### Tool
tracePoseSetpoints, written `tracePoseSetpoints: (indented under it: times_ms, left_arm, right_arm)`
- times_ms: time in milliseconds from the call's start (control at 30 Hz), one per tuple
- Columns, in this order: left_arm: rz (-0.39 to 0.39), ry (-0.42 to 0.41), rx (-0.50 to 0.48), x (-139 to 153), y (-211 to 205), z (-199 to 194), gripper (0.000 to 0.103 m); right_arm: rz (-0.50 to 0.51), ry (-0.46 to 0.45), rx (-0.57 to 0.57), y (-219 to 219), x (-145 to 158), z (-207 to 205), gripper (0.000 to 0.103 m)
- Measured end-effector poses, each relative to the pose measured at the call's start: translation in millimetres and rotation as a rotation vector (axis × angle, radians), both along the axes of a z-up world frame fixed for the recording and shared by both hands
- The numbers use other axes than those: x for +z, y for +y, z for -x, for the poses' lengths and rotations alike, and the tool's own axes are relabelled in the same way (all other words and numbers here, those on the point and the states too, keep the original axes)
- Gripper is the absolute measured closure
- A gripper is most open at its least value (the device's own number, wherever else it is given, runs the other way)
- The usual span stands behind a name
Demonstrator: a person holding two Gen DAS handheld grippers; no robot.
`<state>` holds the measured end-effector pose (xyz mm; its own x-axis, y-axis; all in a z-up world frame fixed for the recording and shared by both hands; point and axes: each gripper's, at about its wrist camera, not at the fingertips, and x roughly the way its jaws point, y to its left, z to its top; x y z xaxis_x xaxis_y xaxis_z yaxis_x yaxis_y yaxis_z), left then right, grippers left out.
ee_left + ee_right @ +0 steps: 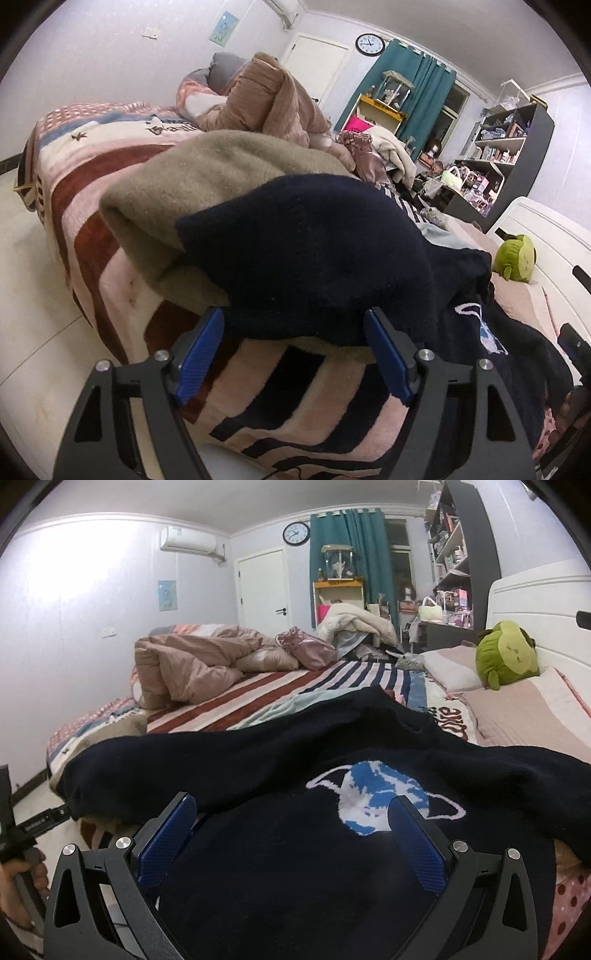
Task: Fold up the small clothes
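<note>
Lying between both open tools' pads, navy sweater (295, 849), striped bed (258, 694)

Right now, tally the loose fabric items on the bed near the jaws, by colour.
Navy: 1, the navy sweater with a planet graphic
Khaki: 1, the khaki garment lying under the sweater's sleeve
Green: 1, the green plush toy by the headboard
Total: 3

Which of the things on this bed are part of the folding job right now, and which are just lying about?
In the job:
- dark navy sweater with planet motif
- left gripper, open at its sleeve
- right gripper, open over its body

Lying about:
- olive-beige garment
- pink quilt
- green plush toy
- striped blanket
</note>
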<state>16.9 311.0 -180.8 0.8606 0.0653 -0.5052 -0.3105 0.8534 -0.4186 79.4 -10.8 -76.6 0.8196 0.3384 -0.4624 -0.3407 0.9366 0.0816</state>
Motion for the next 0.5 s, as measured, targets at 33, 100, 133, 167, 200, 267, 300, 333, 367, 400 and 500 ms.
tracePoseSetpoints:
  times_ms: [33, 100, 133, 167, 200, 267, 300, 333, 367, 400, 500]
  left_arm:
    - [0.001, -0.004, -0.004, 1, -2, 0, 0.036]
    - [-0.008, -0.014, -0.012, 5, -5, 0, 0.059]
    - [-0.016, -0.019, -0.016, 8, -7, 2, 0.067]
    - [-0.025, -0.025, -0.02, 11, -9, 2, 0.079]
    - [-0.029, -0.028, -0.022, 13, -9, 2, 0.09]
    - [-0.044, -0.033, -0.036, 17, -13, 3, 0.099]
    - [-0.056, -0.034, -0.032, 19, -16, 4, 0.099]
    - [-0.061, -0.035, -0.028, 19, -15, 4, 0.099]
    - [-0.052, -0.028, -0.024, 18, -12, 4, 0.097]
    - [-0.037, -0.028, -0.006, 16, -7, 6, 0.092]
    - [-0.026, -0.02, 0.039, 8, 0, 14, 0.04]
  right_arm:
    - [-0.003, 0.003, 0.001, 0, 0, 0, 0.0]
    - [-0.009, 0.007, 0.002, 0, 0, 0, 0.0]
    - [-0.01, 0.007, 0.001, 0, 0, 0, 0.0]
    - [-0.014, 0.005, -0.002, -2, 1, 1, 0.0]
    - [-0.018, 0.004, -0.002, -3, 1, 1, 0.0]
    - [-0.031, 0.003, -0.001, -6, 1, 2, 0.0]
    - [-0.04, 0.002, 0.0, -8, 1, 3, 0.0]
    - [-0.05, 0.001, 0.001, -11, 1, 4, 0.0]
    - [-0.059, 0.0, 0.001, -14, 0, 5, 0.0]
    - [-0.068, 0.0, -0.001, -17, 0, 7, 0.0]
    - [-0.082, 0.003, -0.001, -26, 1, 10, 0.0]
